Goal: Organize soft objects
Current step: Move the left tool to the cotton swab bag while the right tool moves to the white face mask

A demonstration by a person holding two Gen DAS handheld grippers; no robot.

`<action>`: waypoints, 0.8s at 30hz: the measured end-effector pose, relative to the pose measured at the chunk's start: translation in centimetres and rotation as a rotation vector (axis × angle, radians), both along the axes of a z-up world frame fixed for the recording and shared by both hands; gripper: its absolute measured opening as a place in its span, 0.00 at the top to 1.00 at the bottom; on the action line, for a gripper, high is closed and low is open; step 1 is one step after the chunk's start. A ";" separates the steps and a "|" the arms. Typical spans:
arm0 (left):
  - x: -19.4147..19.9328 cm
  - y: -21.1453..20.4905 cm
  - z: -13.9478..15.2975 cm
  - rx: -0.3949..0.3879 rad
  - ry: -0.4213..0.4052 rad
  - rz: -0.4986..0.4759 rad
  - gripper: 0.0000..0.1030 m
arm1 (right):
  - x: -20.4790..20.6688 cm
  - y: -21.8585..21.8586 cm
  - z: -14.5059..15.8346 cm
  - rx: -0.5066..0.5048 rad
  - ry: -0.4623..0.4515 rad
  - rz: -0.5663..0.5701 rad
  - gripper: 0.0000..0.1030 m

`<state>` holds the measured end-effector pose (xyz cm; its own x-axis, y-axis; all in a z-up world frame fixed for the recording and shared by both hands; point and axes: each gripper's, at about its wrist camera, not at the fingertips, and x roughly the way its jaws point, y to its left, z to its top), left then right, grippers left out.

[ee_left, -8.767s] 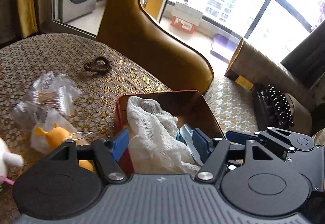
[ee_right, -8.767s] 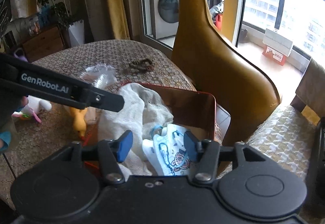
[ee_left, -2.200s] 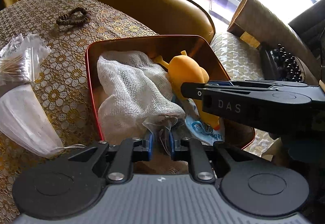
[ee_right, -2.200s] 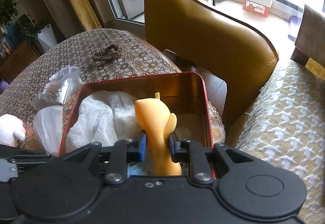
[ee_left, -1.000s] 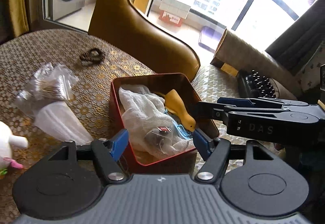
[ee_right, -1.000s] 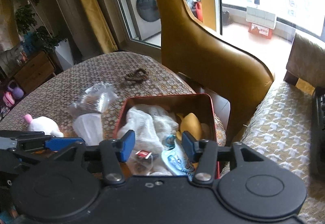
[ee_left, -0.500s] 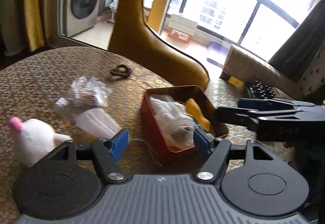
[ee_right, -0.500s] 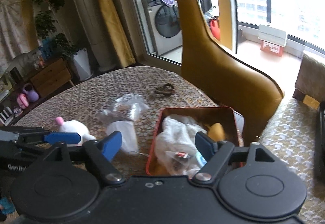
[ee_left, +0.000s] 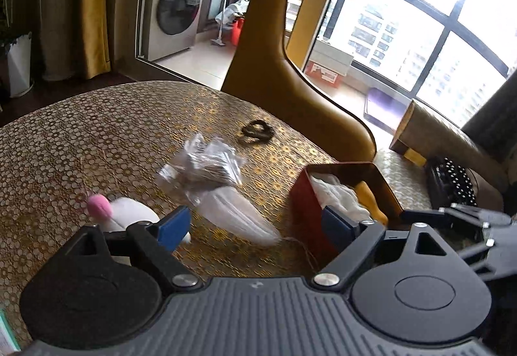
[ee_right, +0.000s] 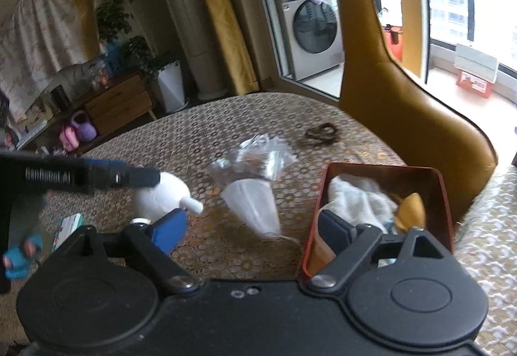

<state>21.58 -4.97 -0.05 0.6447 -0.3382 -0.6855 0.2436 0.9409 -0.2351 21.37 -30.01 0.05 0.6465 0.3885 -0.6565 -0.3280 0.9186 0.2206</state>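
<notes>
My left claw (ee_left: pixel 255 228) is opening wide and has nothing in it, and my right claw (ee_right: pixel 252 228) is opening wide and empty too. The red tin (ee_left: pixel 299 191) sits at the right of both views, near the table's edge, just in front of the big yellow chair (ee_left: pixel 323 104). A white cloth (ee_left: pixel 336 194) and a soft orange toy (ee_left: pixel 370 197) already lie inside it, so I think the tin is where the soft things go. Still out on the table are the white face mask (ee_left: pixel 232 207), in the middle just ahead of my left claw, and the white plush toy (ee_left: pixel 129 210) with its pink ear at the lower left. A crinkly clear bag (ee_left: pixel 203 165) touches the far end of the mask. A dark ring of beads (ee_left: pixel 257 131) lies farther back, well apart. The table has lots of bare room at the upper left. The tin looks pretty full, and the chair behind it leaves little room on that side.
</notes>
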 end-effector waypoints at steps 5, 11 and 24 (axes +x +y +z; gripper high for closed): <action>2.0 1.5 0.2 -0.004 -0.001 0.022 0.00 | 0.9 1.6 -1.4 -0.014 0.019 0.029 0.14; 5.3 1.9 -0.2 -0.008 0.016 0.020 0.00 | 2.4 4.0 -3.5 -0.059 0.037 0.086 0.14; 13.9 -0.7 -5.7 0.025 0.170 -0.003 0.00 | 6.5 8.9 -8.2 -0.206 0.055 0.149 0.17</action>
<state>35.53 -5.65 -5.70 0.5180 -0.3213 -0.7928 0.2047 0.9464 -0.2498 27.90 -21.10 -8.11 0.5531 0.3310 -0.7645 -0.4556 0.8885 0.0551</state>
